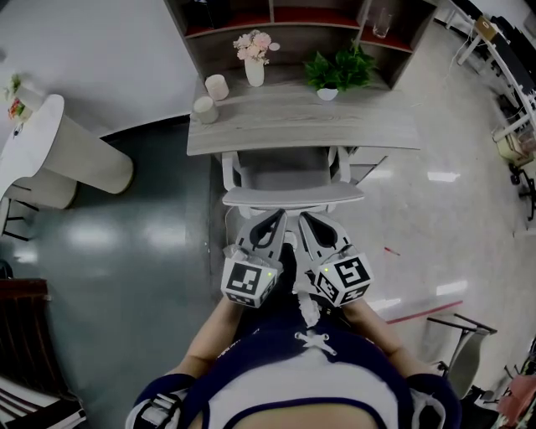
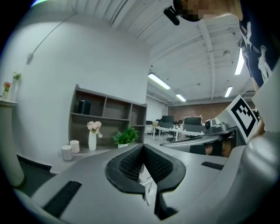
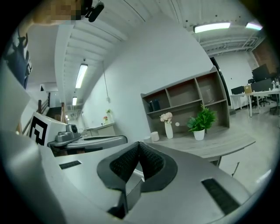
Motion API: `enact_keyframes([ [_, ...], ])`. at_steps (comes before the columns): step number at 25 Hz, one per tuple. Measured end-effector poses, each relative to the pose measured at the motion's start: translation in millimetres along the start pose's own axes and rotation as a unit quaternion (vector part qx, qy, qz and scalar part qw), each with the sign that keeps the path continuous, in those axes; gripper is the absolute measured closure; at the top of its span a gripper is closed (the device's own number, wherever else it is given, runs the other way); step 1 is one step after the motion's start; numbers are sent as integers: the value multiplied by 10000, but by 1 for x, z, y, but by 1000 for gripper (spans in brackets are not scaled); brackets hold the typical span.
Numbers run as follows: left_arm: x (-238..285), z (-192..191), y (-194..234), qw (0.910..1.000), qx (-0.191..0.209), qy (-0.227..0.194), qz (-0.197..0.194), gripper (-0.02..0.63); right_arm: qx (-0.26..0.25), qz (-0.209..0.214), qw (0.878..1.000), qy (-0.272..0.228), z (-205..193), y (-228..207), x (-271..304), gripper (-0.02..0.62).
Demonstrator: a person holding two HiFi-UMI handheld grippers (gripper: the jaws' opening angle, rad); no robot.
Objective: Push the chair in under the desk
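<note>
A grey office chair point(image 1: 289, 174) stands with its seat partly under the wooden desk point(image 1: 368, 126), and its curved backrest top point(image 1: 293, 196) faces me. Both grippers are held side by side just behind that backrest. The left gripper point(image 1: 277, 217) has its jaws shut with nothing between them, as the left gripper view point(image 2: 143, 147) also shows. The right gripper point(image 1: 305, 218) is likewise shut and empty, with its tips point(image 3: 139, 144) pressed together. Both tips sit at the backrest's rear edge; I cannot tell whether they touch it.
On the desk stand a white vase of flowers point(image 1: 254, 64), a potted plant point(image 1: 337, 72) and two pale cups point(image 1: 217, 86). A shelf unit point(image 1: 301, 25) backs the desk. A rounded white counter point(image 1: 50, 147) is at the left, and another chair point(image 1: 466, 345) at the lower right.
</note>
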State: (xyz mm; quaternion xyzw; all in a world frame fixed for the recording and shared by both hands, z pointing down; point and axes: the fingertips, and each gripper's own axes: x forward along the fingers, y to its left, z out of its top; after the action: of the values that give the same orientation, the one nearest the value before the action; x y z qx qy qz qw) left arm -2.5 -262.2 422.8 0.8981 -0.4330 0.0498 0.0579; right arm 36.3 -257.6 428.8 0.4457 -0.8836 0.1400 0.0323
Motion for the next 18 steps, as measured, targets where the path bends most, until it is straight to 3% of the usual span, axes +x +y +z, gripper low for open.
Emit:
enact_keyframes([
  [11, -37, -13, -40, 9998, 209, 64, -14, 597, -214, 18, 9997, -138, -9, 27, -42, 586],
  [18, -55, -22, -59, 9996, 60, 225, -133, 597, -183, -48, 9997, -143, -9, 38, -67, 586],
])
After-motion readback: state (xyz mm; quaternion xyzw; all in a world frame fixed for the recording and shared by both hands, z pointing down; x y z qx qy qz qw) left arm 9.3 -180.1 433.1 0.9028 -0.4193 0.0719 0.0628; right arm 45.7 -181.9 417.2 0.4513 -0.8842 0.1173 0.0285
